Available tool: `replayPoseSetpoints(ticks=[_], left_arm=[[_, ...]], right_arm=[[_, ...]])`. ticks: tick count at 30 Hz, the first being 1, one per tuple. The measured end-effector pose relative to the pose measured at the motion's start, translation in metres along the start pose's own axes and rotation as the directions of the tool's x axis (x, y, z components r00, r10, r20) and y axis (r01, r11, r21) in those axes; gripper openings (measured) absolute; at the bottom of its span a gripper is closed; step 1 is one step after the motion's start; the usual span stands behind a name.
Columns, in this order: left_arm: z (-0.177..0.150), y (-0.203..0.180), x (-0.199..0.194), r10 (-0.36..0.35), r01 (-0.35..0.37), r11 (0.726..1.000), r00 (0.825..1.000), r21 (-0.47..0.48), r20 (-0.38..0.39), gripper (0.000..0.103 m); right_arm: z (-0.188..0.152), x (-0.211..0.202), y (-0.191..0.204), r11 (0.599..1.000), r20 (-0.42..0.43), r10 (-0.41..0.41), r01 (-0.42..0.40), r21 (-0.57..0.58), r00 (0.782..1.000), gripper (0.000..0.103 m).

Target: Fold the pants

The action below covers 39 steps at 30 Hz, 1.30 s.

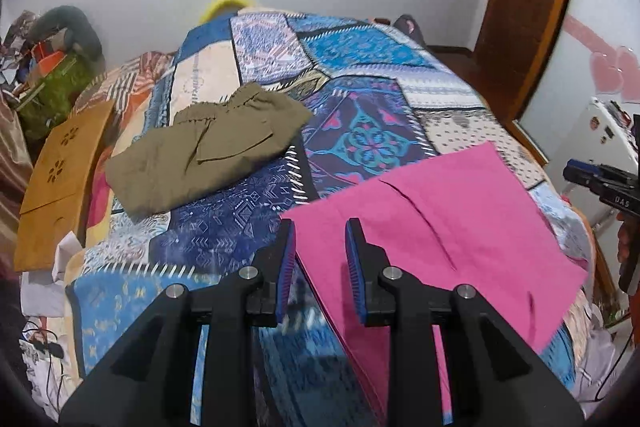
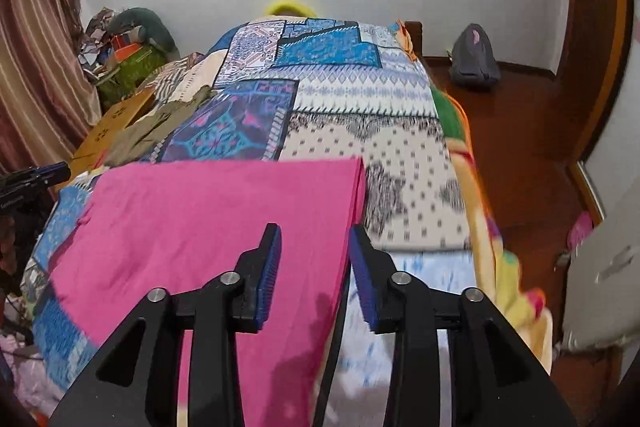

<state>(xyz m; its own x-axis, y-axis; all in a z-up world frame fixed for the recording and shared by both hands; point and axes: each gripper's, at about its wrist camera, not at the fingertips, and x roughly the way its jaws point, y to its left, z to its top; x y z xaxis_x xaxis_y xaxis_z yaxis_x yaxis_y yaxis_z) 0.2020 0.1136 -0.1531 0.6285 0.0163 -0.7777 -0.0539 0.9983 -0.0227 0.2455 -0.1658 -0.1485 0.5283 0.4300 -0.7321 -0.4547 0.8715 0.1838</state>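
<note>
Pink pants [image 1: 436, 219] lie flat and folded on the patchwork bedspread [image 1: 360, 67], near the front edge of the bed; they also show in the right wrist view [image 2: 208, 219]. My left gripper [image 1: 320, 259] is open, hovering over the pants' left edge, its jaws empty. My right gripper [image 2: 314, 263] is open over the pants' right edge, its jaws empty. The right gripper shows at the far right of the left wrist view [image 1: 600, 183]; the left one shows at the far left of the right wrist view [image 2: 36, 179].
Olive-green shorts [image 1: 208, 147] lie on the bed to the left and further back. A wooden board [image 1: 60, 179] leans at the bed's left side. Clutter and a green bag [image 1: 56, 87] stand at the left. A grey backpack [image 2: 476, 55] sits on the brown floor at the right.
</note>
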Motion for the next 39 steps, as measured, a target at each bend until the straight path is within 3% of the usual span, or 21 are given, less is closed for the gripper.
replayPoseSetpoints(ticks=[5, 11, 18, 19, 20, 21, 24, 25, 27, 32, 35, 39], left_arm=[[0.013, 0.001, 0.04, 0.004, -0.004, 1.0, 0.999, -0.001, -0.036, 0.025], [0.0, 0.0, 0.084, 0.012, -0.012, 1.0, 0.994, 0.002, -0.109, 0.025], [-0.005, 0.0, 0.09, 0.021, -0.021, 1.0, 0.996, -0.003, -0.086, 0.027], [-0.005, 0.001, 0.09, 0.019, -0.02, 1.0, 0.996, -0.009, -0.088, 0.027], [-0.005, 0.002, 0.091, 0.018, -0.019, 1.0, 0.996, -0.015, -0.089, 0.027], [-0.006, 0.003, 0.09, 0.023, -0.025, 1.0, 0.996, -0.016, -0.089, 0.027], [-0.009, 0.005, 0.096, 0.119, -0.119, 0.993, 0.987, 0.004, -0.107, 0.027], [-0.011, 0.009, 0.097, 0.1, -0.103, 0.995, 0.989, -0.016, -0.113, 0.027], [-0.011, 0.016, 0.096, 0.074, -0.081, 0.995, 0.99, -0.053, -0.122, 0.027], [-0.004, 0.012, 0.09, 0.111, -0.112, 0.994, 0.985, -0.002, -0.13, 0.027], [0.012, 0.008, 0.074, 0.087, -0.087, 0.996, 0.992, 0.001, -0.09, 0.027], [0.03, -0.009, 0.059, 0.002, -0.002, 1.0, 0.999, -0.005, -0.048, 0.028]], right_arm=[[0.021, 0.047, -0.016, 1.0, -0.045, -0.011, 0.011, 0.012, 0.999, 0.041], [0.034, 0.108, -0.026, 1.0, -0.131, -0.006, 0.006, 0.003, 0.991, 0.041], [0.031, 0.146, -0.031, 1.0, -0.183, 0.018, -0.018, -0.001, 0.983, 0.04], [0.03, 0.147, -0.03, 1.0, -0.182, 0.015, -0.017, -0.011, 0.983, 0.031], [0.03, 0.148, -0.028, 1.0, -0.183, 0.009, -0.013, -0.025, 0.983, 0.014], [0.03, 0.148, -0.026, 0.999, -0.184, 0.008, -0.016, -0.038, 0.983, 0.008], [0.029, 0.145, -0.023, 0.998, -0.159, -0.021, 0.01, -0.067, 0.987, 0.005], [0.03, 0.145, -0.024, 0.997, -0.153, -0.036, 0.025, -0.073, 0.988, 0.004], [0.031, 0.145, -0.029, 0.996, -0.142, -0.065, 0.055, -0.072, 0.988, 0.003], [0.037, 0.136, -0.036, 0.995, -0.158, -0.091, 0.084, -0.05, 0.983, 0.005], [0.043, 0.111, -0.031, 0.999, -0.119, -0.042, 0.039, -0.025, 0.992, 0.02], [0.05, 0.085, -0.002, 0.996, -0.064, 0.042, -0.047, -0.079, 0.997, 0.021]])
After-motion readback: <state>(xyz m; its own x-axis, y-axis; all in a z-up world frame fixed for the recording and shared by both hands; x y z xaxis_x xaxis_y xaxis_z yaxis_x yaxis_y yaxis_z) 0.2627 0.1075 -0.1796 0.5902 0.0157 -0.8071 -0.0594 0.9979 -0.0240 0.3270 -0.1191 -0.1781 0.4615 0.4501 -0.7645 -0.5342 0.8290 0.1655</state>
